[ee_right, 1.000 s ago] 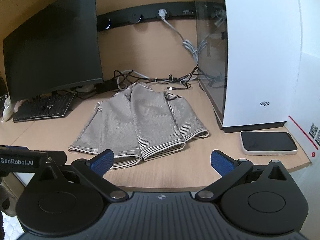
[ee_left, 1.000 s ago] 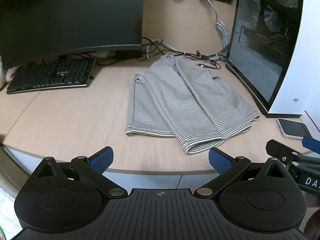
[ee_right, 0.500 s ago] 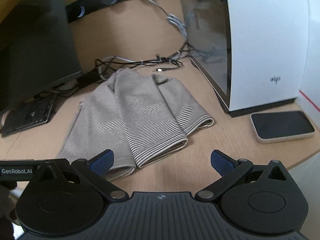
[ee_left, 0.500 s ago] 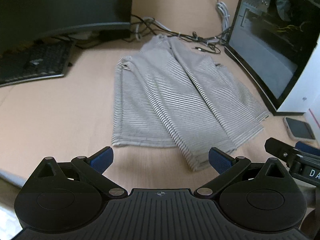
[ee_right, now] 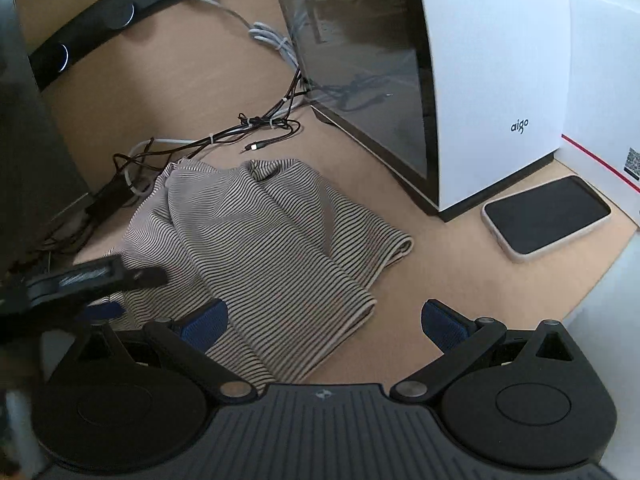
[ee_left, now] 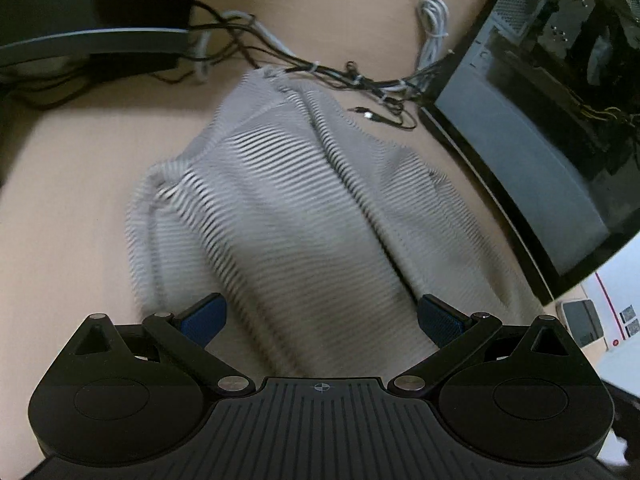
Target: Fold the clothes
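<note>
Garment: striped shirt (ee_right: 264, 248) lying on desk (ee_right: 420, 320)
Left gripper (ee_left: 320, 316): fingers spread, above shirt
Right gripper (ee_right: 324, 318): fingers spread, holding nothing

Striped garment (ee_right: 264, 240): soft ribbed knit cloth. Desk (ee_right: 192, 92): smooth matt wood-look surface. Computer case (ee_right: 492, 80): glossy white shell, dark glass panel. Phone (ee_right: 546, 218): glossy screen.

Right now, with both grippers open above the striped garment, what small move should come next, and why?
Probably lower the left gripper onto the near hem of the striped garment and close. Its fingers are apart and hold nothing. The right gripper is also open, near the hem corner.
</note>
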`<state>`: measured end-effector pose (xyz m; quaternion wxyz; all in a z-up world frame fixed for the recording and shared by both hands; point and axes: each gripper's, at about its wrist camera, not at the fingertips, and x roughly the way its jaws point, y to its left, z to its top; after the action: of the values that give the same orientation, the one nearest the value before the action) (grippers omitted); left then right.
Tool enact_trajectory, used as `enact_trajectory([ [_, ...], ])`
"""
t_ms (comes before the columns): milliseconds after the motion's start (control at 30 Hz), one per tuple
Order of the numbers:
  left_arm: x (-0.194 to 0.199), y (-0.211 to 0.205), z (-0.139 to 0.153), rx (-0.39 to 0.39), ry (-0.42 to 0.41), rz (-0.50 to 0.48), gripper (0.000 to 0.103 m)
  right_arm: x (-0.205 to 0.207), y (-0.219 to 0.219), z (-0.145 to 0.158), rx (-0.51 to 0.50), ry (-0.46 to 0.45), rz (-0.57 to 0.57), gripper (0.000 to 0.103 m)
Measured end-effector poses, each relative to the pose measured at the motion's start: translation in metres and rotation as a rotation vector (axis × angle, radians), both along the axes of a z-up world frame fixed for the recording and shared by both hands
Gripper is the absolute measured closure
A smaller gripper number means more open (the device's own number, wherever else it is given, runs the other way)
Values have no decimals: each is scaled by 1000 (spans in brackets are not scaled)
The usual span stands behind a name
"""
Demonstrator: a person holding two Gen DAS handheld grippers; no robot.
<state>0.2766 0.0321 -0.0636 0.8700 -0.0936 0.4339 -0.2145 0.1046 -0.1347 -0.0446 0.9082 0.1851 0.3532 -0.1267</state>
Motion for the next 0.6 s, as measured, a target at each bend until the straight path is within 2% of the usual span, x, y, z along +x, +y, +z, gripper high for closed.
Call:
enact_trajectory([
  [100,11,-6,-9,14,-70,-26,0,-1,10,0,-31,22,24,0],
  [233,-8,-16,-17,107,-175,-68,0,9,8,1,-47,22,44,0],
  [367,-19,-20,-17,168,-187,-78,0,39,4,-1,-30,-17,121,0],
  [533,-39,-18,-17,241,-176,-71,0,81,-1,-7,39,-63,218,0],
  [600,-38,-10,-12,184,-123,-45,0,99,-4,-15,64,-58,233,0],
])
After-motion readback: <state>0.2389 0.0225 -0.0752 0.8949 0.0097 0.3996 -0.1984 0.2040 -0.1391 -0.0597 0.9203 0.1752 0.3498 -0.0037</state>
